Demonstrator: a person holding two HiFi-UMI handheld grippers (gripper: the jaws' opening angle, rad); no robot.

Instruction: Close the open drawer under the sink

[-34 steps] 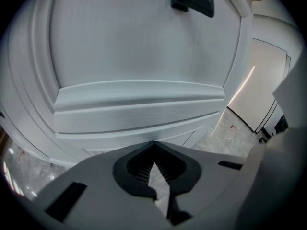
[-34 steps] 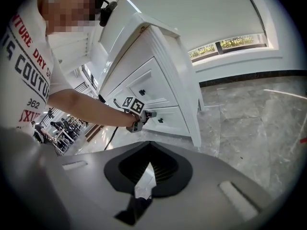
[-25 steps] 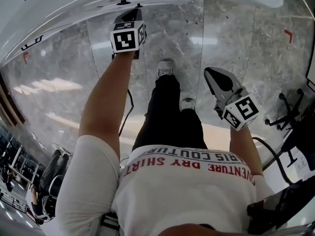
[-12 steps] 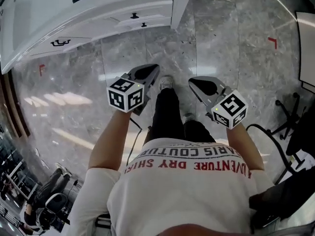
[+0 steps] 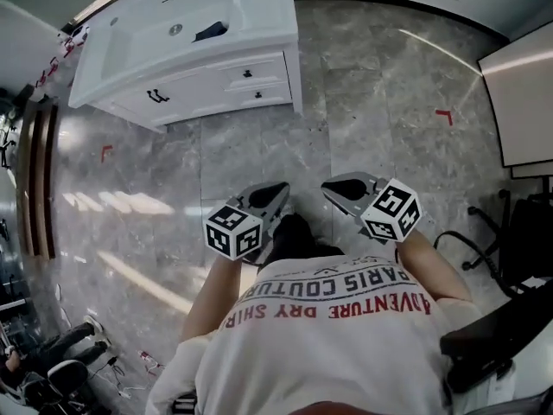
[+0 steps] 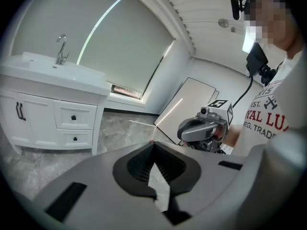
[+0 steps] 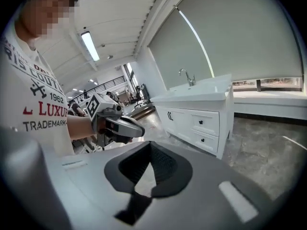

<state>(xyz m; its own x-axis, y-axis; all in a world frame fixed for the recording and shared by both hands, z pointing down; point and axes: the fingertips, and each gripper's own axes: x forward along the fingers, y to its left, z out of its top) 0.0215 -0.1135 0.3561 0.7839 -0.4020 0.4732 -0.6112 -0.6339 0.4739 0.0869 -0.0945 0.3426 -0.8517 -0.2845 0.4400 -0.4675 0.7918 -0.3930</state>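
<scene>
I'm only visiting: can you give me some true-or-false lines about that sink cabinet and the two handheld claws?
1. Both drawers look pushed in. True.
2. The left gripper touches a drawer knob. False: it is held near the person's body, far from the vanity.
3. The right gripper holds a cloth. False: its jaws are together with nothing between them.
4. A faucet stands on the vanity top. True.

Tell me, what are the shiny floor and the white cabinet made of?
The floor looks like polished marble or marble-look tile: grey with pale veins, straight seams and bright reflections. The cabinet looks like white-painted wood with small dark knobs, though it could be laminate.
</scene>
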